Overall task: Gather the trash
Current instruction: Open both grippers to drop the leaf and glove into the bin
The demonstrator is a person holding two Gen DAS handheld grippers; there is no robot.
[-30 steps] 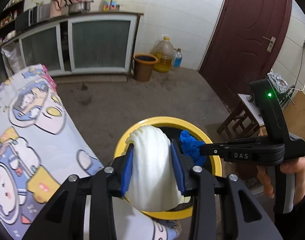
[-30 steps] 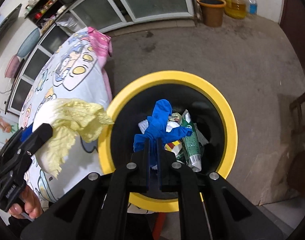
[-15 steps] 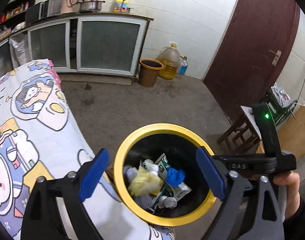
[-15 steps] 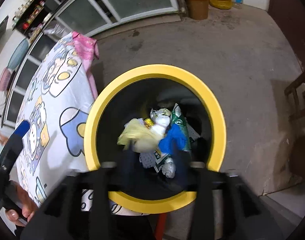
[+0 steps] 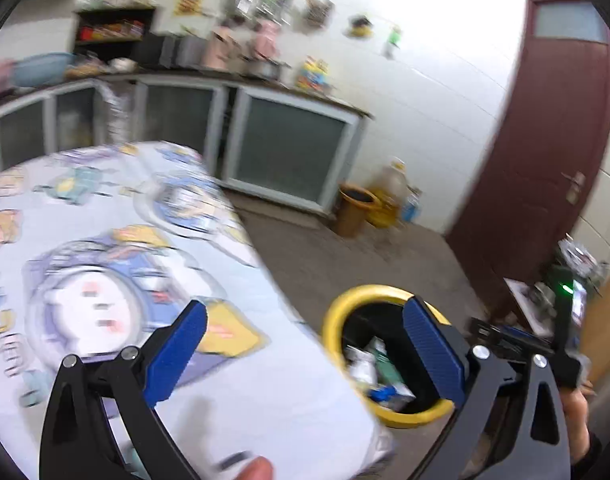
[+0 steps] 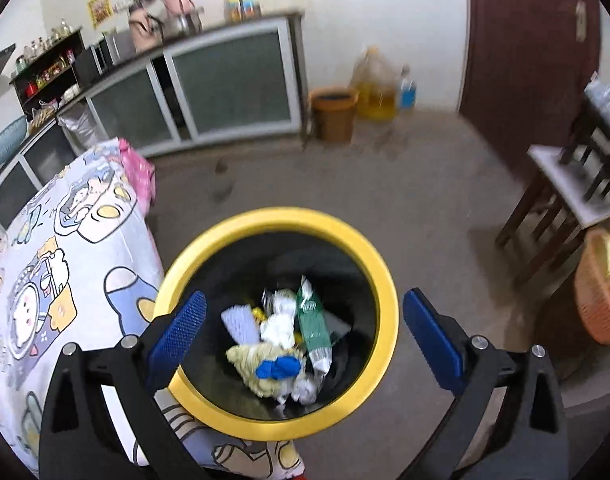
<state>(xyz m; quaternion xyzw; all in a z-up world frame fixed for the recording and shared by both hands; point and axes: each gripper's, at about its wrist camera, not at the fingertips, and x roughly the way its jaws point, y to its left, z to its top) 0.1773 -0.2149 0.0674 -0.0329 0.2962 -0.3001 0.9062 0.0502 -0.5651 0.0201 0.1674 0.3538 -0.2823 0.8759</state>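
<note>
Yellow-rimmed, one trash bin (image 6: 387,280) stood on the floor beside the cartoon-print tablecloth (image 6: 77,256). Inside lay one blue glove (image 6: 279,367), one pale cabbage leaf (image 6: 251,360) and one green wrapper (image 6: 315,328). Both the left gripper (image 5: 305,350) and right gripper (image 6: 305,344) had fingers spread wide, holding nothing.

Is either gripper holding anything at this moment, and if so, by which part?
Nothing is held. The left gripper and right gripper are both open and empty; the trash lies in the yellow-rimmed black bin.
</note>
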